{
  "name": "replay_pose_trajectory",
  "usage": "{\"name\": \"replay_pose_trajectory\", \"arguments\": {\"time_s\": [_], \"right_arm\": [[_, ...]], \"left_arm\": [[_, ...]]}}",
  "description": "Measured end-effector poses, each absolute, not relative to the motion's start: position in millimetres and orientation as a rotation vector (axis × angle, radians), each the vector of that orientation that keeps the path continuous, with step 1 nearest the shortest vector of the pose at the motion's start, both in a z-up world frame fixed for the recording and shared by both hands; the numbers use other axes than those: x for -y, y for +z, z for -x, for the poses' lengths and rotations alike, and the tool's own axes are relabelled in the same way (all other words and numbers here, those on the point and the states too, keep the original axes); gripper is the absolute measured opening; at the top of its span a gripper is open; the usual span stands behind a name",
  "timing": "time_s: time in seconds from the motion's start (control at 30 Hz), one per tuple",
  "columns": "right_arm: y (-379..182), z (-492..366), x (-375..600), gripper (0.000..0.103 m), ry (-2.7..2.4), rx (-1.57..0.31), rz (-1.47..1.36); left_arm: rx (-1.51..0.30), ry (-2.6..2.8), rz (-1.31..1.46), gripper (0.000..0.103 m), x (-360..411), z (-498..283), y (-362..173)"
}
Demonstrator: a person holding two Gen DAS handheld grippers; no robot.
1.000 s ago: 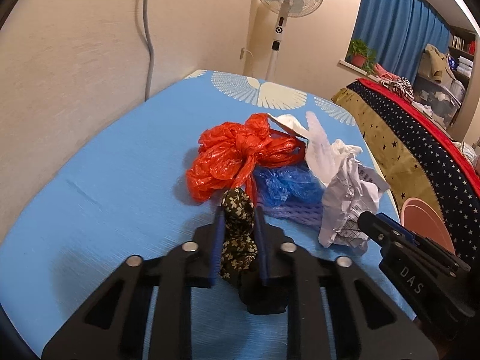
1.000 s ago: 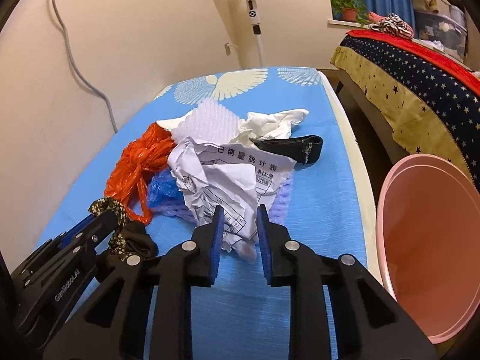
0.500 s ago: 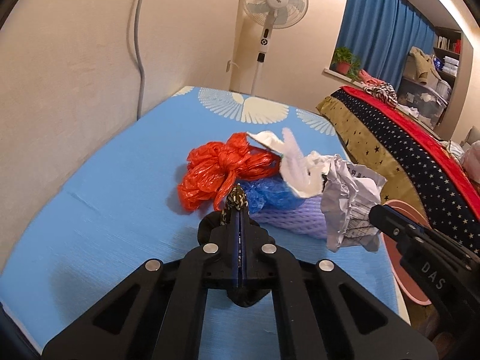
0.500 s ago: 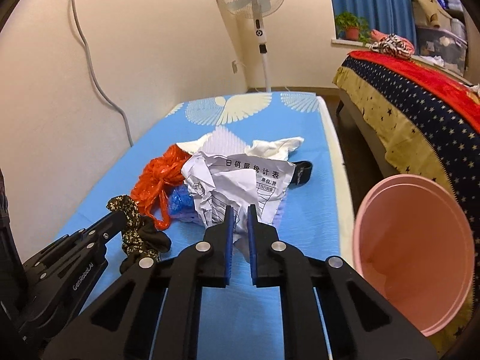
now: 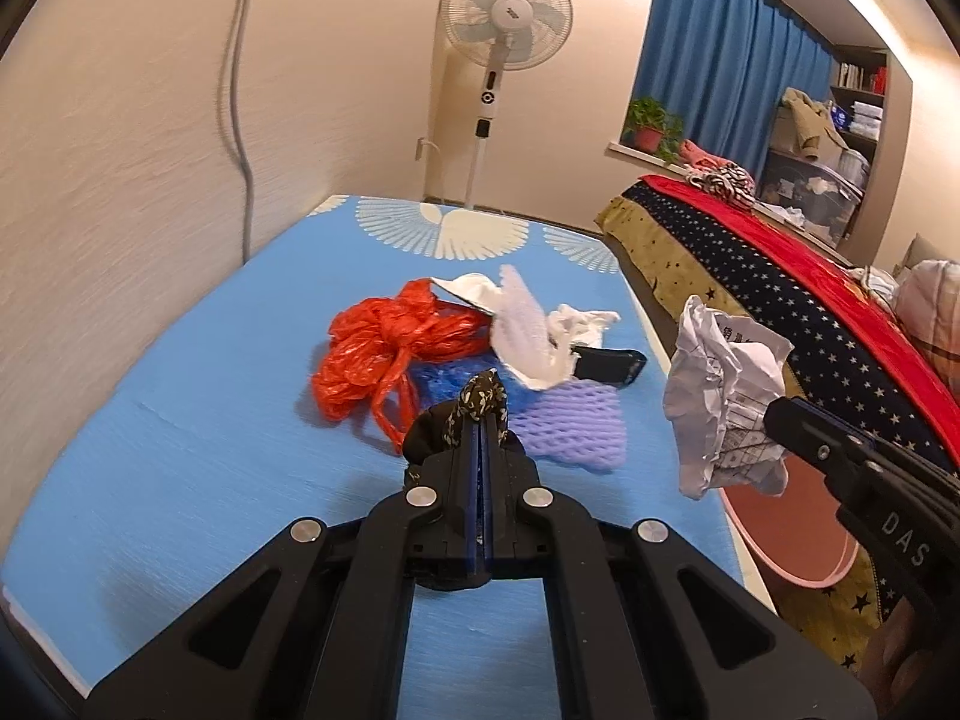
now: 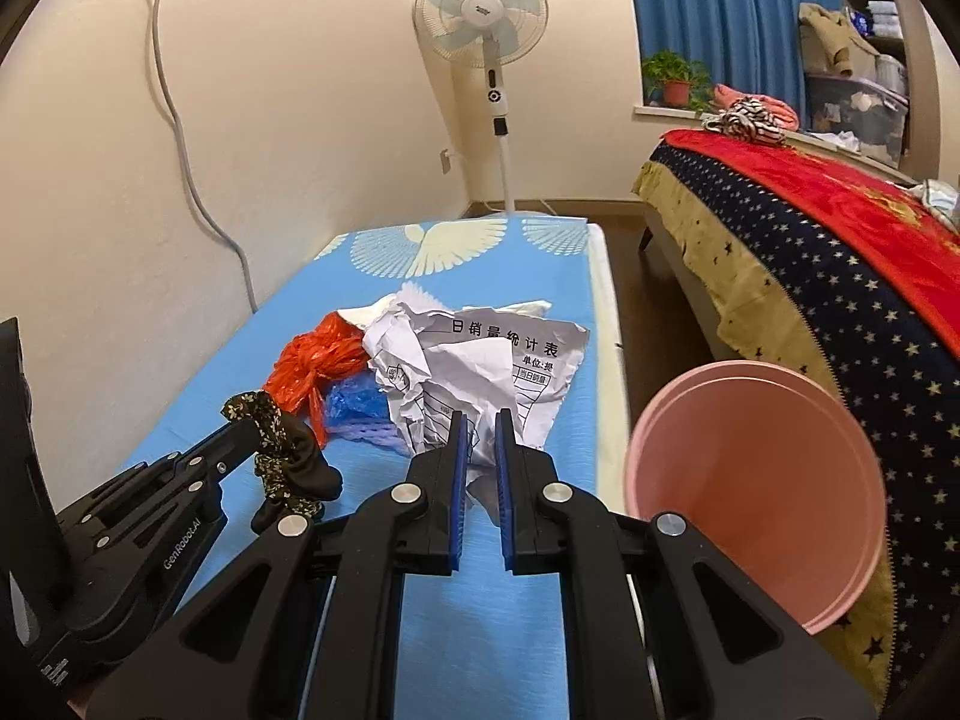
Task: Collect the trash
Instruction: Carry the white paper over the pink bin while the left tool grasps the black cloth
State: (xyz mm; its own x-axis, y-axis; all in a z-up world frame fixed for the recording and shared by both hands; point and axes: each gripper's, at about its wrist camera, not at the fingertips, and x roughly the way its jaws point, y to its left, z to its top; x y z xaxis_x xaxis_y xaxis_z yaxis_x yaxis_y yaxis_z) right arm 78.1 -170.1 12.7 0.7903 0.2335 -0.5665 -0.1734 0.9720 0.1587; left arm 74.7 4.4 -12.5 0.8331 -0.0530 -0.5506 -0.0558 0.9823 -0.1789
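We see crumpled matt paper (image 6: 474,372), a glossy orange plastic bag (image 5: 384,354), purple foam netting (image 5: 576,426), and a smooth pink plastic bin (image 6: 750,480).

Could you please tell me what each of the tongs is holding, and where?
Left tongs: dark floral cloth, near its top. Right tongs: crumpled paper, by its lower edge.

Two tools: left tool (image 5: 480,414) w/ one dark floral cloth scrap (image 5: 480,399), right tool (image 6: 478,420) w/ one crumpled printed paper (image 6: 474,360). On the table (image 5: 180,420): one red plastic bag (image 5: 384,348), one blue plastic bag (image 5: 438,381), one purple foam net (image 5: 576,426), one white foam sheet (image 5: 522,330), approx. two white paper/tissue bits (image 5: 582,324), one black strap-like item (image 5: 609,363). One pink bin (image 6: 750,480). One standing fan (image 6: 483,6), one potted plant (image 6: 675,81), one bed (image 6: 840,228).
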Motion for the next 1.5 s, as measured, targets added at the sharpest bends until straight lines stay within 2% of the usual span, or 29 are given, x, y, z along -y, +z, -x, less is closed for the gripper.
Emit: {"name": "replay_pose_trajectory", "arguments": {"time_s": [1.5], "right_arm": [[24.8,-64.9,251.9,0.009,-0.055,-0.557,-0.156]], "left_arm": [[-0.523,-0.19,0.117,0.0,73.0,-85.3,-2.2]]}}
